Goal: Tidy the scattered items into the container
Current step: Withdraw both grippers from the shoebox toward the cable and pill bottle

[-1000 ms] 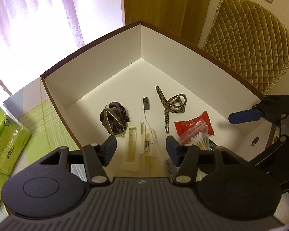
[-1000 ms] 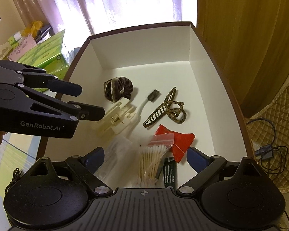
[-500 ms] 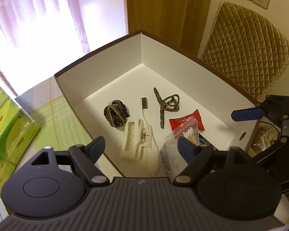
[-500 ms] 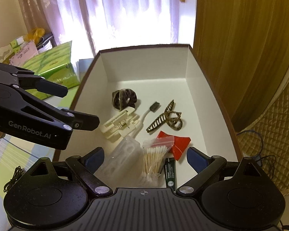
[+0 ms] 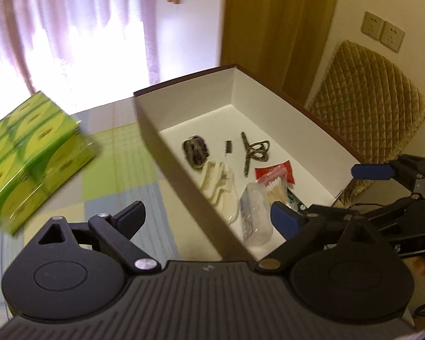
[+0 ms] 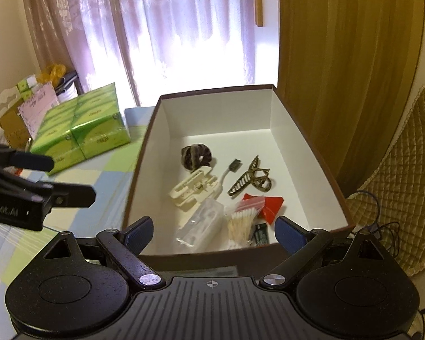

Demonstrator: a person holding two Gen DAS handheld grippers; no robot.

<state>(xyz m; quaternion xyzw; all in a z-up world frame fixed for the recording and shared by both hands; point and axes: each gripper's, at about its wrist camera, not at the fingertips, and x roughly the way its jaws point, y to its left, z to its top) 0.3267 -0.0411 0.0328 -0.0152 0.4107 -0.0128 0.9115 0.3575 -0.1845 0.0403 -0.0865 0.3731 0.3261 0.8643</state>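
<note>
The brown-rimmed white box [image 5: 184, 90] [image 6: 218, 90] holds a dark scrunchie [image 5: 195, 148] [image 6: 195, 155], a cream clip [image 5: 216, 180] [image 6: 194, 188], a toothbrush [image 6: 231, 168], a leopard claw clip [image 5: 253, 151] [image 6: 250, 180], a red packet [image 5: 274, 170] [image 6: 272, 202], a bag of cotton swabs [image 5: 274, 188] [image 6: 240, 221] and a clear plastic case [image 5: 255, 215] [image 6: 201, 223]. My left gripper [image 5: 206, 221] is open and empty, above the box's near-left wall. My right gripper [image 6: 214, 233] is open and empty, above the box's near end.
Stacked green tissue packs [image 5: 28, 153] [image 6: 82, 130] lie on the checked tablecloth [image 5: 113, 164] left of the box. A quilted chair back [image 5: 365, 102] stands to the right. Curtains and a wooden panel are behind. Cables [image 6: 382, 235] hang at the right.
Both grippers have pulled up and back from the box, so it looks smaller. The left gripper has opened wider and swung left over the table. The items in the box have not moved.
</note>
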